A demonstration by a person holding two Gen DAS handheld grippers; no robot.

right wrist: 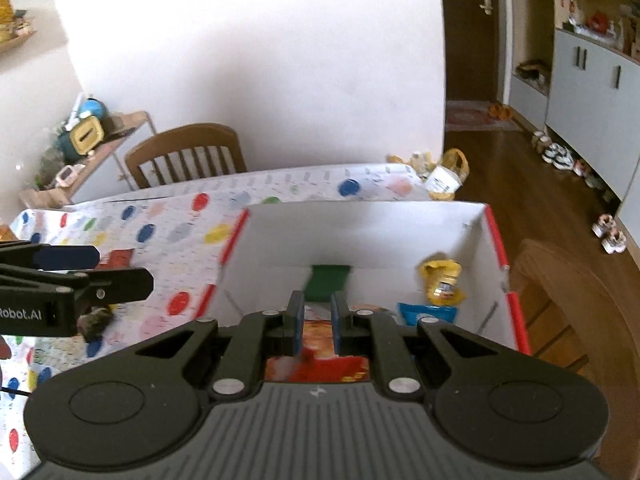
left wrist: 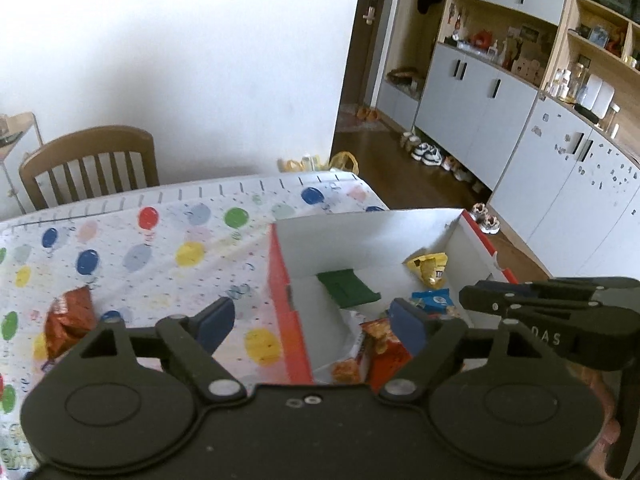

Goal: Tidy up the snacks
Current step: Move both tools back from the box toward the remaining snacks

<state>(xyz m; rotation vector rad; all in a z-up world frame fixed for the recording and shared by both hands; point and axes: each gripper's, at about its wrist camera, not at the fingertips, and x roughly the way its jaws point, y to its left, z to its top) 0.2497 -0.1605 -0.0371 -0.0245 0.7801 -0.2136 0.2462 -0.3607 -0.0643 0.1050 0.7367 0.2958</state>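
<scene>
A red-and-white cardboard box [left wrist: 280, 280] stands on the table and holds a green packet [left wrist: 347, 287], a yellow packet [left wrist: 428, 266], a blue packet [left wrist: 434, 300] and orange snack packs [left wrist: 384, 354]. My left gripper [left wrist: 312, 324] is open and empty, over the box's left wall. An orange-red snack bag [left wrist: 68, 322] lies on the cloth to its left. My right gripper [right wrist: 316, 320] hovers over the box [right wrist: 496, 248], its jaws narrowly apart with nothing between them. Below it lie a red-orange pack [right wrist: 318, 360], the green packet [right wrist: 326, 280], the yellow packet [right wrist: 442, 282] and the blue packet [right wrist: 424, 314].
The table wears a balloon-print cloth [left wrist: 160, 248]. A wooden chair [left wrist: 90, 164] stands behind it against a white wall. A small dark item [right wrist: 94, 320] lies on the cloth left of the box. Cabinets [left wrist: 480, 112] and shoes line the floor on the right.
</scene>
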